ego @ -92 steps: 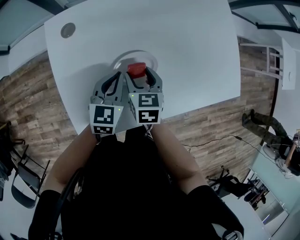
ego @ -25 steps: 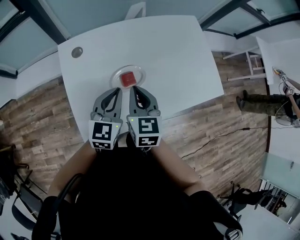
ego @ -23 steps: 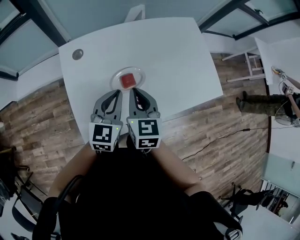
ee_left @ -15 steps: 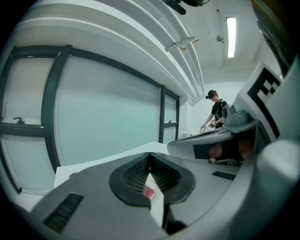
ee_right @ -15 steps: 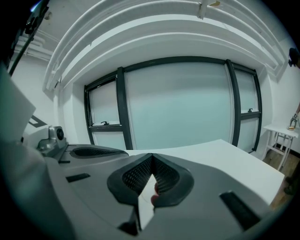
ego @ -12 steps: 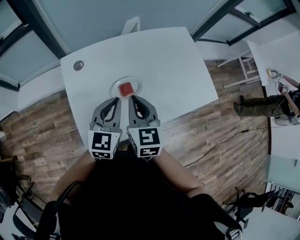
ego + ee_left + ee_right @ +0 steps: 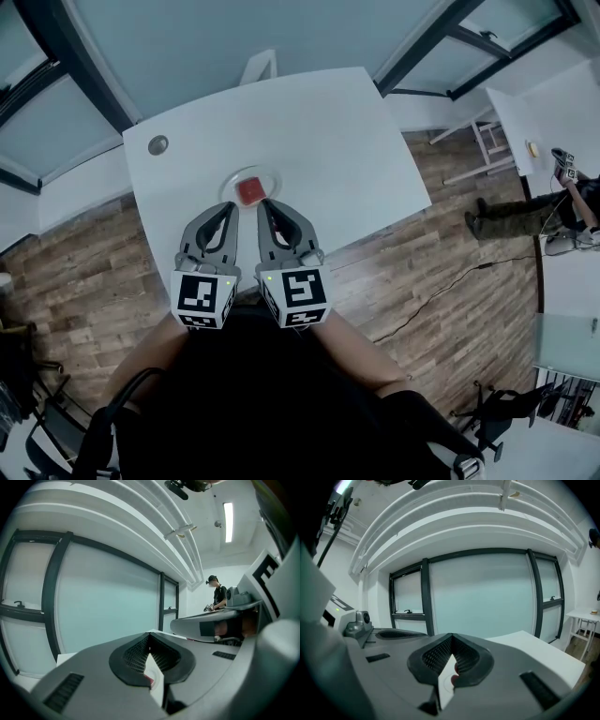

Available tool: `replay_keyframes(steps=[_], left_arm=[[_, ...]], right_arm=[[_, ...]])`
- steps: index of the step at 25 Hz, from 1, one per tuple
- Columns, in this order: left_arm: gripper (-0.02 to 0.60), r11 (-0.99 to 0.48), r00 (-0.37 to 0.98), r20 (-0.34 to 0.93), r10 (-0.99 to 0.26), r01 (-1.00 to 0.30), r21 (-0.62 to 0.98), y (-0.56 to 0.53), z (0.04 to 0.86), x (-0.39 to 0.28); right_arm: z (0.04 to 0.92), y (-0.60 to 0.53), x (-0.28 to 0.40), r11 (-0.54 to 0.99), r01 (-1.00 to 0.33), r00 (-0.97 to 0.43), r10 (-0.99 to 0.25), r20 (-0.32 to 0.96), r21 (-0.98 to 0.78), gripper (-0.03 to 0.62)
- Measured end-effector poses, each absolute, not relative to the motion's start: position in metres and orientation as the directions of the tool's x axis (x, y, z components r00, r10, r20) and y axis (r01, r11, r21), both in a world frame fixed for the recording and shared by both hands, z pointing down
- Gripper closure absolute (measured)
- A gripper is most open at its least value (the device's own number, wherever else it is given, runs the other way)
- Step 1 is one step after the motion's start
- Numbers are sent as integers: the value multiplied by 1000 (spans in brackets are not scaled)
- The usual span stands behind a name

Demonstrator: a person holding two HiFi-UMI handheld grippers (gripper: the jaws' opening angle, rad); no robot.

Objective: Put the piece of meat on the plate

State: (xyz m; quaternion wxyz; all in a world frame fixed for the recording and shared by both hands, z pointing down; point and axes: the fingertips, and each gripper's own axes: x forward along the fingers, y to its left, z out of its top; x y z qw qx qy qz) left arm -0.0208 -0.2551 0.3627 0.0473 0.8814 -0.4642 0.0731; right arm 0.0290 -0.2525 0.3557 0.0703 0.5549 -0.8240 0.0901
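The job looks done to me: the meat [image 7: 249, 192] lies on the plate [image 7: 273, 177], near the table's [image 7: 328, 141] near edge, just ahead of my tips. My left claw [image 7: 228, 207] and right claw [image 7: 264, 203] are both pressed together on nothing, side by side and clear of the plate. I see nothing left to do. I count one meat, one plate, one table and two claws.

White table [image 7: 330, 141], wood-plank floor [image 7: 82, 274], frosted glass walls [image 7: 192, 39]
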Motion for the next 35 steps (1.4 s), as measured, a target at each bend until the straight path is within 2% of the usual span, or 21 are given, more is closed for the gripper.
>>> replay_keyframes(steps=[14,35], left_arm=[[578,-564,560,95,-823,-825,-19,-247,324,-23],[578,-591,588,69,-806,-806,-34,-234,311,-12]], right_arm=[[304,-242,32,391,-918,-395,-916,76,-66,589],[297,-230,33,390,-920,-391,-919,44,-33,589]])
